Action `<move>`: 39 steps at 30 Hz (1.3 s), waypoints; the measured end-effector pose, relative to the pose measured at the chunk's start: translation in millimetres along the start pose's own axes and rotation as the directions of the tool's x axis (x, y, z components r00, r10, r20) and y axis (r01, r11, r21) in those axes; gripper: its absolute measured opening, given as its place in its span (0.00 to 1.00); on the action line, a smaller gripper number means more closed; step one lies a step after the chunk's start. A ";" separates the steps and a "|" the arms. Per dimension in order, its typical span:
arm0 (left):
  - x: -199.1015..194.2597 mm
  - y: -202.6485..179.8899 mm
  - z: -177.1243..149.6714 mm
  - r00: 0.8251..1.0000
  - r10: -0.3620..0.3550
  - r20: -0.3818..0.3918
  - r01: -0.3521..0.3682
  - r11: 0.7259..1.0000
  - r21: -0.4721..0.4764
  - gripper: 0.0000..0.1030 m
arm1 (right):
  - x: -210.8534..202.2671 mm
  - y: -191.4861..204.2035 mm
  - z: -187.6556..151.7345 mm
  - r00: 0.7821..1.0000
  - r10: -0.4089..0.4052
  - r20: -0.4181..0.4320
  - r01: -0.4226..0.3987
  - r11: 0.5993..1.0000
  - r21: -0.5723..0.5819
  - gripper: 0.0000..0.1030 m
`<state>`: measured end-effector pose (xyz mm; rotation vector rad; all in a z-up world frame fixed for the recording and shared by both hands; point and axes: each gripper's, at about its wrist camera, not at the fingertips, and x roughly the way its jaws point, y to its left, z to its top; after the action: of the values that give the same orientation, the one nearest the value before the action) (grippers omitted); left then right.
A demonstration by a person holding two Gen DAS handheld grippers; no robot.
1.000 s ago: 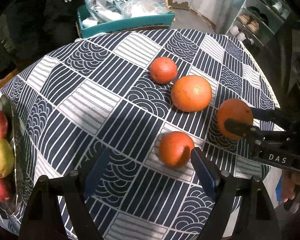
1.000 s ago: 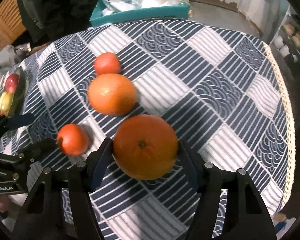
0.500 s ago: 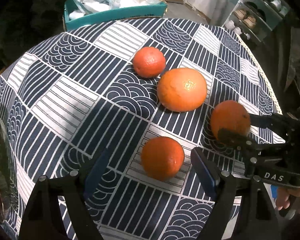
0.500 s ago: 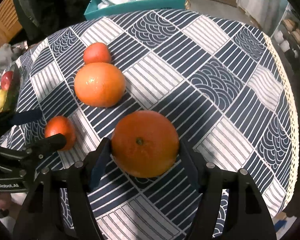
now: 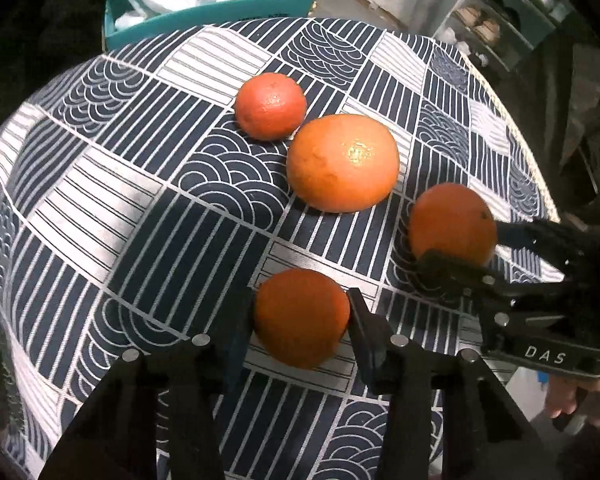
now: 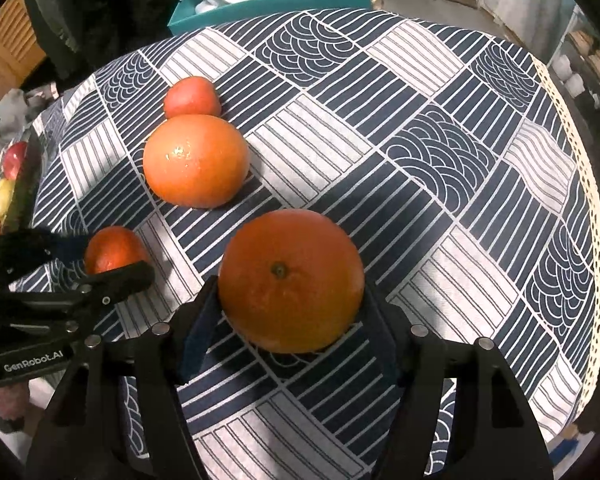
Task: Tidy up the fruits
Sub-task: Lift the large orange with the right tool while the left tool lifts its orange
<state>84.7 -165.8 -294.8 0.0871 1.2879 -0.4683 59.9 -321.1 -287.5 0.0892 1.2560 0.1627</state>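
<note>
The small orange (image 5: 301,317) sits on the checked tablecloth (image 5: 140,184), and the left gripper (image 5: 296,322) squeezes it on both sides so it can be carried. At its 2 o'clock, the right gripper (image 6: 290,312) squeezes the stem-top orange (image 6: 291,280) the same way. A big orange (image 5: 343,163) and a reddish one (image 5: 270,105) wait at 12 o'clock. Only the right view shows the fruit bowl (image 6: 20,192) at 9 o'clock (probably where they go).

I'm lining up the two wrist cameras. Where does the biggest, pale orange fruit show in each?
Left wrist: the big pale orange fruit is right of centre, upper half.
Right wrist: it is left of centre, upper half.
Shared landmark: the small reddish fruit just behind it.
</note>
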 end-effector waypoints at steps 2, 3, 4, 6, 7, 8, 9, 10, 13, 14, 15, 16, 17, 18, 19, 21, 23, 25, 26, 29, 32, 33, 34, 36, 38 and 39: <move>-0.9 -2.9 -1.4 1.000 0.028 0.012 -0.028 0.999 0.021 0.44 | -2.7 -1.7 -1.4 1.000 -0.017 0.009 0.017 1.000 -0.007 0.65; -1.4 -3.0 -2.4 0.999 0.035 0.015 -0.035 0.999 0.023 0.44 | -2.9 -1.4 -1.0 1.000 -0.022 0.013 0.022 1.000 -0.008 0.65; -1.7 -3.1 -2.9 0.999 0.036 0.015 -0.036 0.999 0.020 0.44 | -4.0 -1.7 -0.9 1.000 -0.023 0.018 0.023 1.000 -0.006 0.65; -4.5 -2.1 -4.0 0.999 0.046 0.020 -0.046 0.999 0.013 0.44 | -7.7 -2.3 -0.4 0.999 -0.026 0.032 0.026 1.000 -0.003 0.65; -6.8 -0.8 -3.8 0.998 0.052 0.025 -0.052 0.999 0.012 0.44 | -10.3 -2.2 0.2 0.999 -0.029 0.041 0.030 1.000 -0.003 0.65; -9.7 -0.1 -3.5 0.998 0.062 0.033 -0.062 0.998 0.011 0.44 | -13.1 -2.9 0.5 0.998 -0.032 0.049 0.032 0.999 -0.003 0.65; -13.1 2.4 -3.7 0.997 0.068 0.039 -0.068 0.998 0.009 0.44 | -15.1 -2.5 1.3 0.998 -0.036 0.056 0.036 0.999 -0.004 0.65; -16.7 4.8 -3.6 0.996 0.073 0.046 -0.073 0.997 0.004 0.44 | -17.7 -1.3 2.6 0.997 -0.044 0.066 0.044 0.999 -0.007 0.65; -28.4 8.6 -3.2 0.994 0.082 0.067 -0.082 0.997 -0.011 0.44 | -28.1 2.2 5.9 0.993 -0.070 0.099 0.073 0.997 -0.025 0.65; -32.5 9.1 -2.8 0.994 0.084 0.076 -0.083 0.996 -0.014 0.44 | -31.7 4.3 7.7 0.991 -0.074 0.110 0.078 0.997 -0.030 0.65; -37.3 9.2 -2.7 0.993 0.087 0.085 -0.086 0.996 -0.014 0.44 | -35.7 5.8 8.6 0.990 -0.077 0.120 0.082 0.996 -0.035 0.65; -42.3 8.9 -2.4 0.991 0.091 0.095 -0.090 0.996 -0.014 0.43 | -39.3 7.3 9.2 0.989 -0.078 0.129 0.084 0.996 -0.038 0.65; -48.0 8.5 -2.4 0.990 0.094 0.107 -0.093 0.996 -0.015 0.43 | -42.3 8.1 9.9 0.988 -0.079 0.135 0.085 0.996 -0.042 0.65; -53.5 7.7 -2.2 0.989 0.093 0.119 -0.092 0.996 -0.015 0.43 | -45.3 10.6 11.0 0.986 -0.080 0.145 0.087 0.995 -0.044 0.65; -56.0 6.1 -0.9 0.988 0.092 0.127 -0.091 0.996 -0.014 0.43 | -48.6 12.7 12.2 0.985 -0.079 0.154 0.087 0.995 -0.047 0.65; -65.3 4.0 -1.5 0.986 0.087 0.145 -0.087 0.996 -0.012 0.43 | -57.1 17.2 15.4 0.982 -0.071 0.177 0.082 0.995 -0.052 0.65; -74.4 0.9 -1.5 0.983 0.085 0.162 -0.085 0.996 -0.010 0.43 | -63.4 22.4 18.3 0.979 -0.068 0.195 0.081 0.995 -0.059 0.65; -82.6 -0.8 -1.9 0.981 0.083 0.174 -0.083 0.997 -0.007 0.43 | -71.1 27.2 20.7 0.975 -0.064 0.215 0.080 0.995 -0.067 0.65; -87.5 -1.4 -2.2 0.980 0.082 0.182 -0.082 0.997 -0.006 0.43 | -77.0 29.2 20.9 0.972 -0.061 0.228 0.079 0.994 -0.071 0.65; -99.6 -3.1 -2.8 0.975 0.084 0.205 -0.084 0.996 -0.006 0.43 | -89.8 34.5 22.6 0.965 -0.050 0.258 0.073 0.994 -0.079 0.65; -115.0 -2.3 -4.8 0.970 0.080 0.231 -0.079 0.997 -0.012 0.43 | -103.5 40.7 24.1 0.956 -0.042 0.289 0.070 0.994 -0.089 0.65; -118.5 -1.0 -4.7 0.968 0.077 0.237 -0.076 0.997 -0.016 0.43 | -107.1 42.3 24.3 0.954 -0.040 0.297 0.071 0.993 -0.093 0.65; -123.5 0.3 -4.6 0.967 0.073 0.245 -0.070 0.997 -0.021 0.43 | -111.4 44.3 24.7 0.951 -0.038 0.306 0.071 0.993 -0.097 0.65; -132.9 2.8 -4.3 0.962 0.073 0.262 -0.067 0.997 -0.032 0.43 | -120.5 47.9 25.1 0.946 -0.032 0.324 0.069 0.992 -0.104 0.65; -143.7 5.9 -4.7 0.956 0.070 0.284 -0.061 0.997 -0.040 0.43 | -129.3 51.3 25.5 0.940 -0.024 0.341 0.065 0.992 -0.109 0.65; -147.8 6.7 -5.4 0.954 0.071 0.292 -0.061 0.997 -0.043 0.43 | -133.9 53.3 25.7 0.936 -0.021 0.350 0.063 0.992 -0.111 0.65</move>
<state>52.9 -115.7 -159.2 0.0305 0.9976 -0.3861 40.3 -291.0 -145.6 -0.0141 0.8900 0.1768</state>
